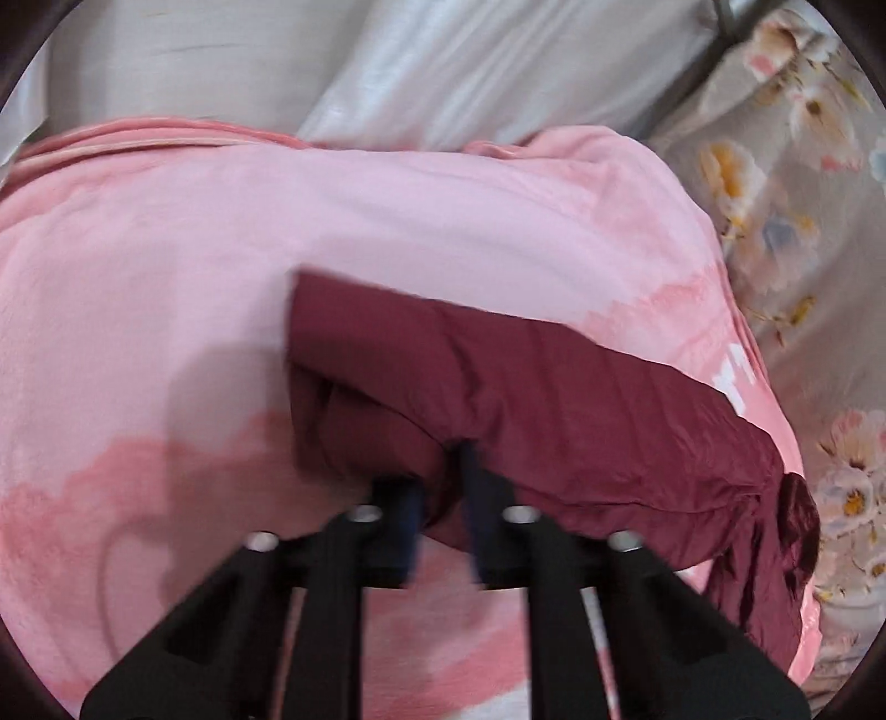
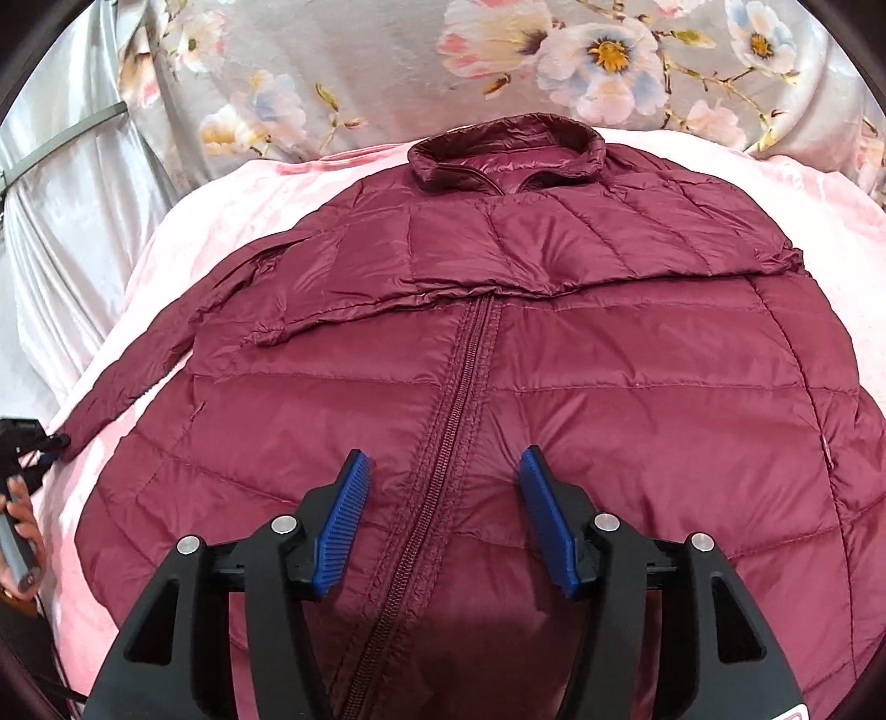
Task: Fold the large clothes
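A maroon quilted puffer jacket lies flat, front up and zipped, on a pink blanket. Its collar points away from me. One sleeve is folded across the chest; the other sleeve stretches out to the left. My left gripper is shut on the cuff end of that sleeve and holds it just above the blanket; it also shows at the far left of the right wrist view. My right gripper is open and empty, over the zipper near the jacket's lower half.
The pink blanket covers a bed. A grey floral sheet lies beyond the collar. Silvery white fabric and a metal bar are behind the blanket. The left wrist view is motion-blurred.
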A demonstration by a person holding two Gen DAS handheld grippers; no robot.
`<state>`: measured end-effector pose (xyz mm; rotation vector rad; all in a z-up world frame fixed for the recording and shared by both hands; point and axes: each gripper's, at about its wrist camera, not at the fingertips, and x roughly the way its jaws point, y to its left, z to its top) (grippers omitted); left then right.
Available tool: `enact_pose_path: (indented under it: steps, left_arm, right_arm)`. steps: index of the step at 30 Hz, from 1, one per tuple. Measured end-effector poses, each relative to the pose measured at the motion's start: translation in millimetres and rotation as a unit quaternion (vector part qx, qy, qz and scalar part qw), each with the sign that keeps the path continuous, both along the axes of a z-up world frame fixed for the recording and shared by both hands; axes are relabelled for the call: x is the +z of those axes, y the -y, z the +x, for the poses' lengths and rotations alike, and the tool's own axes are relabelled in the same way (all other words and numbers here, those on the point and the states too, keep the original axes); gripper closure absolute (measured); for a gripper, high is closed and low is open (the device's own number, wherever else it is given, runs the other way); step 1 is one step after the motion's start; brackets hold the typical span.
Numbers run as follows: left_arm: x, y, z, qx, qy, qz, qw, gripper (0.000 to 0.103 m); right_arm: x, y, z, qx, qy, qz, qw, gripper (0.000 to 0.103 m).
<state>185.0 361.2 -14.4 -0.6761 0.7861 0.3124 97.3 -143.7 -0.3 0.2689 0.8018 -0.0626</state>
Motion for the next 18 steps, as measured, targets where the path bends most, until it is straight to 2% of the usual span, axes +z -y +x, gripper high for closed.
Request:
enact_pose_path:
  steps: [4,8,10,13,14,18]
  left_arm:
    - [42,38,7,-0.041,0.044,0.047,0.9971,0.102]
    - [99,100,16,-0.111,0.100,0.077,0.9858,0.103]
    - [133,150,21,-0.163,0.133,0.089,0.9736,0.103]
    - [162,218,25,-0.231,0.163,0.100,0.9540,0.103]
    - [170,254,25,-0.264,0.171,0.104,0.9435,0.103]
    - [160,355,20,-0.360,0.162,0.100,0.9135,0.102]
  right_arm:
    - [0,1,-1,-0.002,0.001,-0.002,1.000,0.046]
    - [3,4,-5,-0.014,0.015,-0.001,1.000,0.046]
    - [6,7,-11,-0.024,0.026,0.004,0.999,0.046]
    - [9,15,-21,-0.037,0.035,0.013,0.999,0.046]
    - [11,18,-27,-0.039,0.036,0.014,0.998,0.046]
    - [16,30,-50,-0.048,0.043,-0.007,0.998,0.046]
